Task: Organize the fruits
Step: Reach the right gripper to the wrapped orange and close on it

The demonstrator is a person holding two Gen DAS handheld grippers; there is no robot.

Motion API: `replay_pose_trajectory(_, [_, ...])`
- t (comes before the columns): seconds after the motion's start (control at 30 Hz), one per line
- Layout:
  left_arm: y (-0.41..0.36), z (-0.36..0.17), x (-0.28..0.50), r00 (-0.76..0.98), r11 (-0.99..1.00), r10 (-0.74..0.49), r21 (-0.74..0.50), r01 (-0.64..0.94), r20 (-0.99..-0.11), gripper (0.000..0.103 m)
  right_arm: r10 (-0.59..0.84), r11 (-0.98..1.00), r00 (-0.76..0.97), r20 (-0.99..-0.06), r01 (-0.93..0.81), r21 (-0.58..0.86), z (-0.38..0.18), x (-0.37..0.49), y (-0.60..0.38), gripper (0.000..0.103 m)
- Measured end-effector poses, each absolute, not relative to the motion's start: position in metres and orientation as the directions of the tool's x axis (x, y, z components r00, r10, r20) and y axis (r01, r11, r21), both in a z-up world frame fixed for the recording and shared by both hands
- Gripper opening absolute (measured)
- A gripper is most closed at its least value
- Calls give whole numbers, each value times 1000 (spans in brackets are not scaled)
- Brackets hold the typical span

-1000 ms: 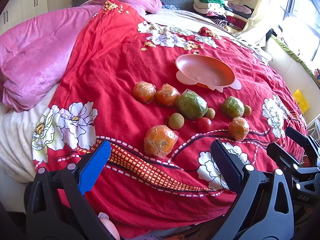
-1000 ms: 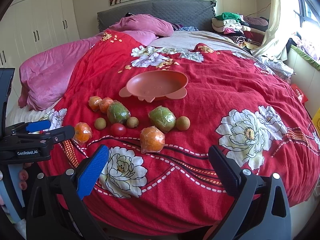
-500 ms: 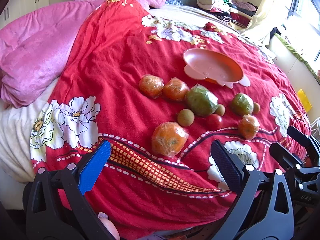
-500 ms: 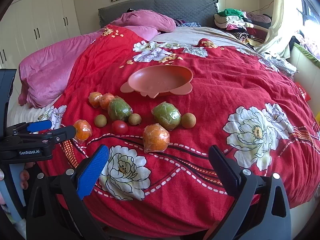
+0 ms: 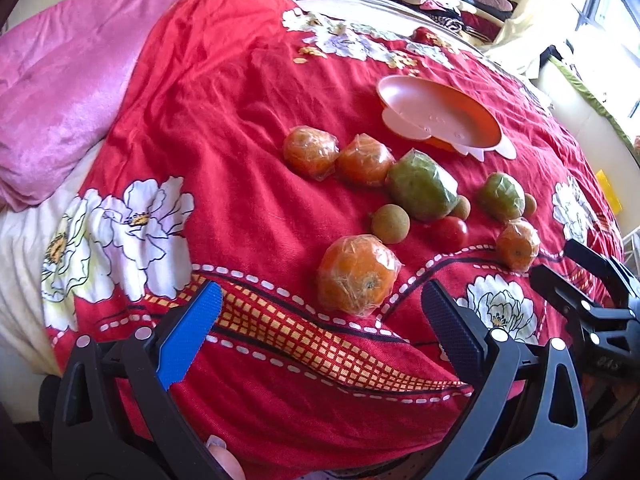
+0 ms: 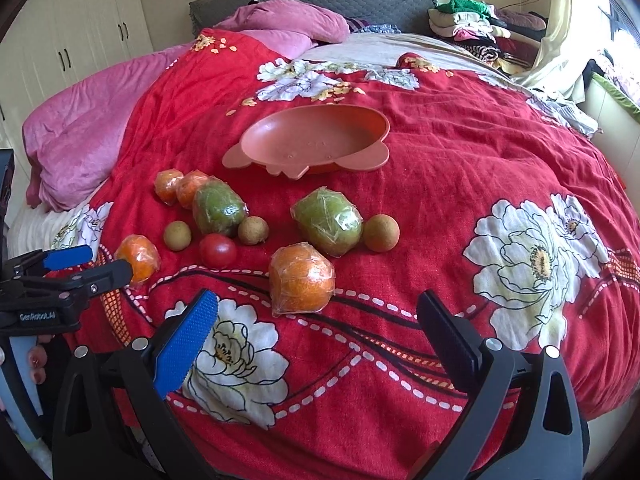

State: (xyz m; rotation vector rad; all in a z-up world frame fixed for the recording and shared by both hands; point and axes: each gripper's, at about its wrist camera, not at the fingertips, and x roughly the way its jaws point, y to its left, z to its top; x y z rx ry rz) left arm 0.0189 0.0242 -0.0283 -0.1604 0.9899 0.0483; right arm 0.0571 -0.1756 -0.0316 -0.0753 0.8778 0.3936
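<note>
The fruits are lying loose on a red flowered bedspread (image 6: 460, 184) covering the bed, just in front of a salmon-pink plate (image 6: 312, 142) with small ear-like tabs on its rim. Four oranges are showing a wrinkled, glossy clear wrap: two are touching each other at the far left of the group (image 6: 168, 186), (image 6: 191, 192), one (image 5: 356, 274) is sitting right ahead of the left gripper (image 5: 320, 324), and another (image 6: 301, 278) is sitting right ahead of the right gripper (image 6: 320, 320). Two green fruits, also wrapped in plastic, are lying nearer the plate (image 6: 218, 208), (image 6: 328, 220). Three small round brown fruits, matte and unwrapped, are sitting among them (image 6: 177, 235), (image 6: 253, 231), (image 6: 381, 233), the last one touching the right green fruit. A shiny red tomato (image 6: 217, 250) is resting between the two left brown ones, a little nearer the grippers.

Both grippers are hovering above the near edge of the bed with their jaws spread wide, gripping nothing. A pink blanket (image 6: 80, 128) is bunching up along the left side of the bed
</note>
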Motion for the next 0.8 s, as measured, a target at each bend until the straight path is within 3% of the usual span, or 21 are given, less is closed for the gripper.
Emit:
replay_pose_trajectory(0.1, [20,-29,22,552,990,-42,-109,-88,-833,91,308,924,559,-770,-369,102,-36,62,-175,99])
replay_pose_trajectory(0.27, [14,-31,29,548,993,-65,-107,-44,-834,66,307,921,547,-779,-377,98,-41,67,-172,97])
replay_pose_trajectory(0.3, [12,-32,30,545,994,-73,-107,-32,-836,66,307,919,543,-781,-382,96,-42,68,-171,96])
replay_pose_trajectory(0.33, [11,-32,31,546,994,-77,-107,-23,-834,65,306,918,539,-784,-385,93,-43,69,-170,88])
replay_pose_trajectory(0.37, [10,-32,31,547,994,-80,-105,-15,-833,58,308,915,534,-787,-393,92,-45,69,-169,73])
replay_pose_trajectory(0.43, [9,-34,34,540,993,-103,-121,3,-836,54,307,912,525,-794,-402,87,-47,71,-166,69])
replay_pose_trajectory(0.67, [8,-42,37,516,991,-125,-136,18,-847,49,336,894,508,-793,-438,98,-50,77,-162,40])
replay_pose_trajectory(0.8, [10,-46,39,510,990,-130,-140,20,-850,47,342,885,503,-794,-456,93,-51,77,-159,37])
